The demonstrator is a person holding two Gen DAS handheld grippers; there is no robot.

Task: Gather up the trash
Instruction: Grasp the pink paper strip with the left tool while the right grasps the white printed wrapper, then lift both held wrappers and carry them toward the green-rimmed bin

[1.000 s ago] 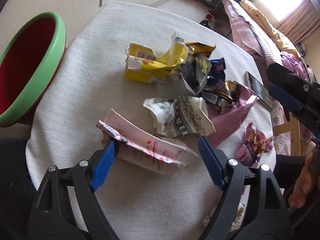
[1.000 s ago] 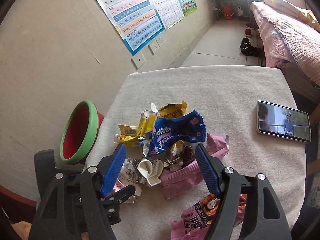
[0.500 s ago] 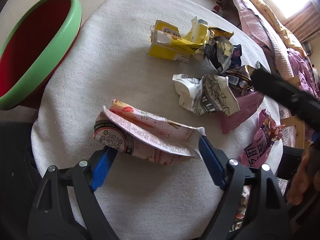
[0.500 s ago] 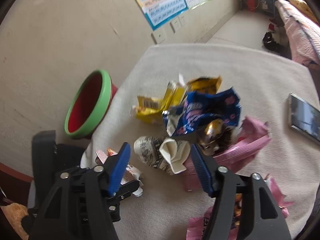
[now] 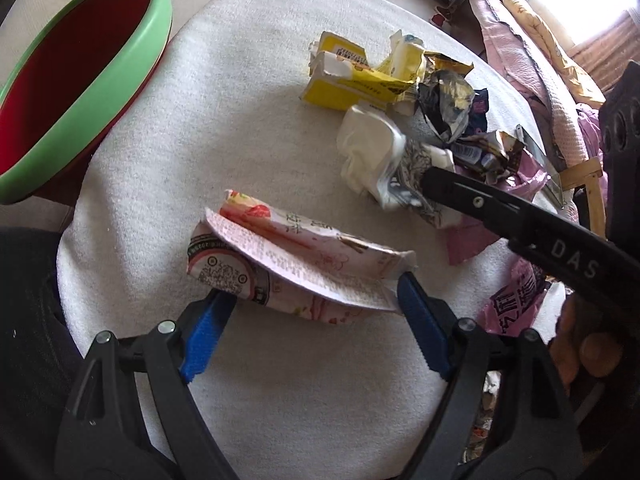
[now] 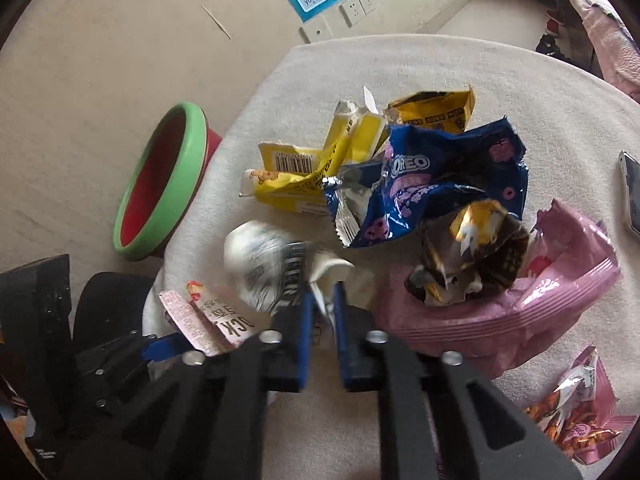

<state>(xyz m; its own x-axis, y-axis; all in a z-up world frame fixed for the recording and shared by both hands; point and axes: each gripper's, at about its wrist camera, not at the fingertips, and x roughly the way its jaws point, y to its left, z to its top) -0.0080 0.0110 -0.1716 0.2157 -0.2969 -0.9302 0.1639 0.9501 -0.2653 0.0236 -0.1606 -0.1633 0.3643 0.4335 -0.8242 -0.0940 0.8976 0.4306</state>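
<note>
Right gripper [image 6: 320, 308] is clamping its blue pads on the crumpled white-and-black wrapper [image 6: 272, 268], having just been closing on it; the wrapper is blurred in the right wrist view, so it is probably being tugged, though that is hard to confirm. Left gripper [image 5: 308, 312] is standing wide apart, its 2 pads bracketing the flattened pink-and-white packet [image 5: 296, 264] and holding nothing, though how closely its pad tips meet the packet's ends is hard to judge.

Going outward from the grippers on the white-covered round table [image 6: 460, 64], a large pink bag [image 6: 520, 304] is lying at 3 o'clock of the pinched wrapper, with a brown-and-gold wrapper [image 6: 472, 256] resting on it. A small pink snack packet [image 6: 576, 408] is sitting near the table's edge at 4 o'clock. Farther off, the blue cookie wrapper [image 6: 440, 184] is lying at 1 o'clock, and the yellow carton [image 6: 304, 176] and a yellow foil packet [image 6: 432, 116] are lying around 12 o'clock.

Collecting looks barely begun: the red bin with a green rim [image 6: 160, 184] is waiting off the table at 10 o'clock, what shows of its inside is bare, and every piece of trash is sitting on the table.
</note>
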